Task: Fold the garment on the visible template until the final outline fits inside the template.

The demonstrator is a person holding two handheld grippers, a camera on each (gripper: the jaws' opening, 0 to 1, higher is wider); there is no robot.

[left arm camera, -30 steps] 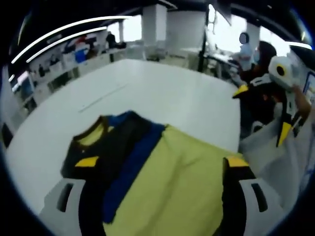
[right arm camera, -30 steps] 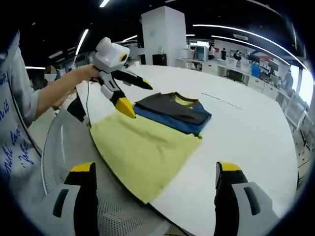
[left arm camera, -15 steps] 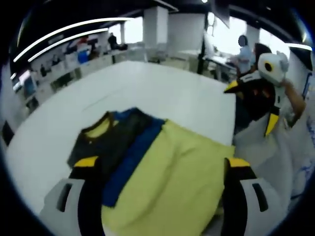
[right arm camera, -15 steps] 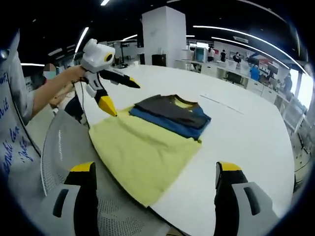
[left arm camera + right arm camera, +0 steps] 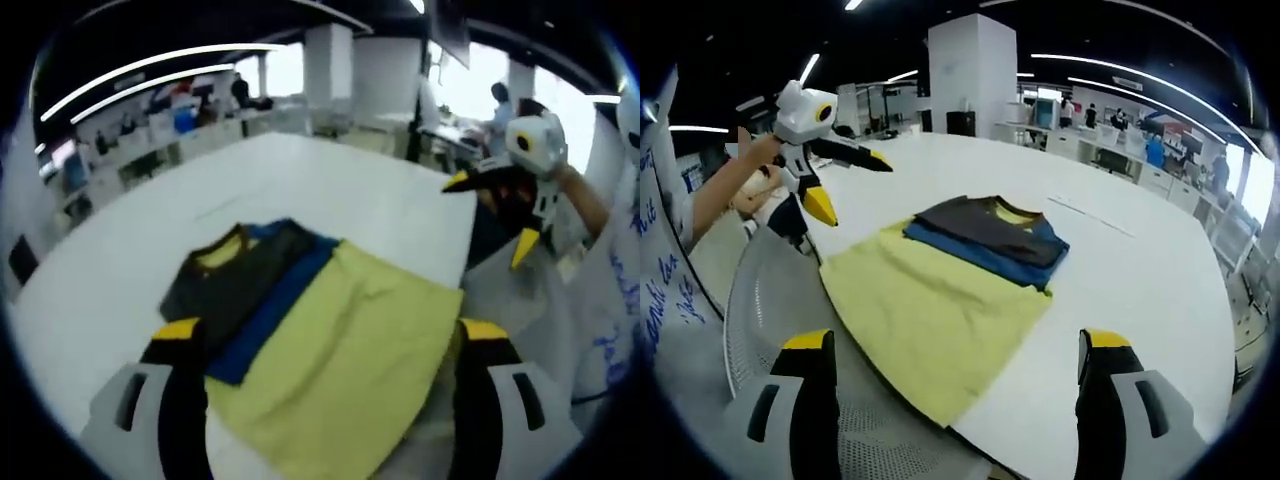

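Note:
A folded garment (image 5: 992,235), dark grey over blue with a yellow collar, lies on the white table (image 5: 1140,270). It rests on the far end of a flat yellow-green sheet (image 5: 930,310); I cannot tell whether that sheet is part of it. In the left gripper view the garment (image 5: 240,285) and the sheet (image 5: 350,360) sit just beyond my open left gripper (image 5: 330,330). My right gripper (image 5: 956,340) is open above the sheet's near corner, holding nothing. Each shows in the other's view, lifted off the cloth with jaws apart: the left gripper (image 5: 852,183) and the right gripper (image 5: 495,215).
The sheet's near corner overhangs the table edge (image 5: 1040,440). A grey mesh chair (image 5: 770,300) stands by that edge. A person's arm (image 5: 725,190) holds the left gripper. A pillar (image 5: 975,75), desks and people fill the background.
Both grippers have drawn back and away from the cloth. In the right gripper view the left gripper rose and moved left, off the sheet's corner. Garment and sheet lie still.

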